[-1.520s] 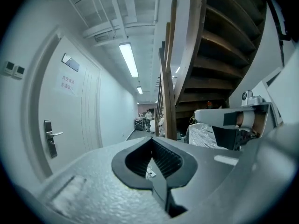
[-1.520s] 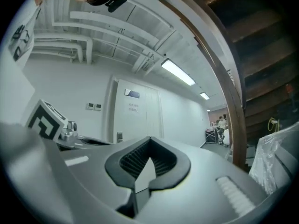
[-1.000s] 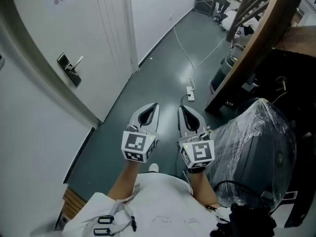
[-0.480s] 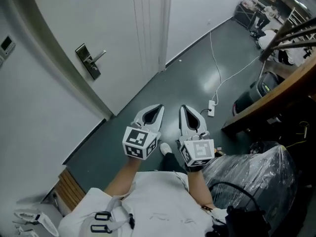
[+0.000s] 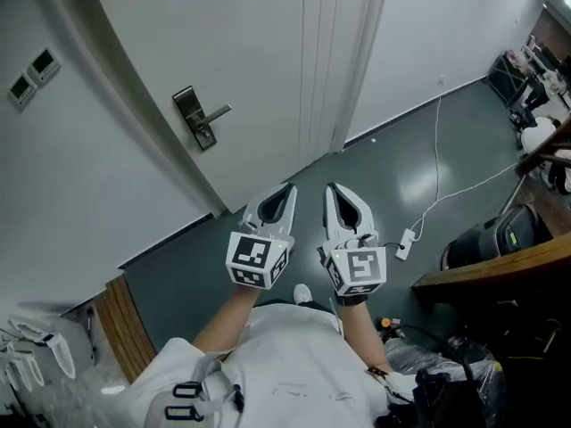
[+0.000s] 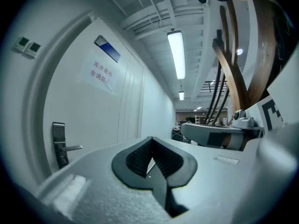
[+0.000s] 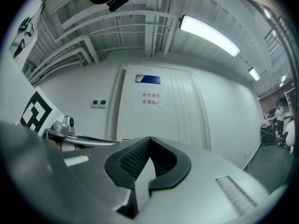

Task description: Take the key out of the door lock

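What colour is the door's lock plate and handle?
Dark silver-grey metal, both lock plate and handle, on a white door. Best seen in the head view.

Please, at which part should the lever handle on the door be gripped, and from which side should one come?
Probably near the free end of the lever handle, coming straight at the door and pinching from above and below. The bar is slim and lies level, sticking sideways from its lock plate.

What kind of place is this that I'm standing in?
Likely an indoor hall or work area outside a room: a white door with a lever-handle lock and a paper notice, a dark floor with a power strip, and ceiling strip lights.
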`<state>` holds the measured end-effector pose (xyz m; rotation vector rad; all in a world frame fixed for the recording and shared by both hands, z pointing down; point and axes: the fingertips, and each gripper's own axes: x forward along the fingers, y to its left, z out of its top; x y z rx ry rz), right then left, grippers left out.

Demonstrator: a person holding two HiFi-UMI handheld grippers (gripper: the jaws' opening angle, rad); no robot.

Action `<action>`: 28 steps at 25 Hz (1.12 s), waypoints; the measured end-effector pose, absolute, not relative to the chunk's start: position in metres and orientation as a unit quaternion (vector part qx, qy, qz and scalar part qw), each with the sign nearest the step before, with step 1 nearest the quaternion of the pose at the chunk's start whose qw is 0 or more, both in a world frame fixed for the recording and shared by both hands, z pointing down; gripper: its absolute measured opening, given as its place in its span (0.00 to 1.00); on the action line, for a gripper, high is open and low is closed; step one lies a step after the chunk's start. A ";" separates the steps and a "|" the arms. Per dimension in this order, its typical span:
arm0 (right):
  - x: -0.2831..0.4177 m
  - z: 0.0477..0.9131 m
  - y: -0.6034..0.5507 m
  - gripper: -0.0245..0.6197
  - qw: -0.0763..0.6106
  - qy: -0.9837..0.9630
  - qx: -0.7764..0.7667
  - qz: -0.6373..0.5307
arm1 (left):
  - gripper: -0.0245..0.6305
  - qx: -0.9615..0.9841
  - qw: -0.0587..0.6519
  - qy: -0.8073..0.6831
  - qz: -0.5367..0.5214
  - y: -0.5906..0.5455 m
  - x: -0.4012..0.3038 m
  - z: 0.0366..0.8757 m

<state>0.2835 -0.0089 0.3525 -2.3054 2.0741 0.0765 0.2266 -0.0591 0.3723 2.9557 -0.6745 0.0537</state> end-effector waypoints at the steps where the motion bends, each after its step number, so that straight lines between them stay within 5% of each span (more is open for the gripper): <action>1: 0.284 0.355 -0.020 0.05 0.019 0.679 -0.734 0.020 | 0.04 0.969 0.055 -0.241 0.018 -0.069 0.222 0.373; 10: 0.218 0.390 -0.142 0.05 0.021 0.776 -0.630 -0.017 | 0.04 0.908 0.061 -0.413 0.028 -0.166 0.123 0.390; 28: 0.086 0.401 -0.297 0.05 -0.031 0.824 -0.566 0.008 | 0.04 0.884 0.075 -0.461 -0.022 -0.317 -0.011 0.398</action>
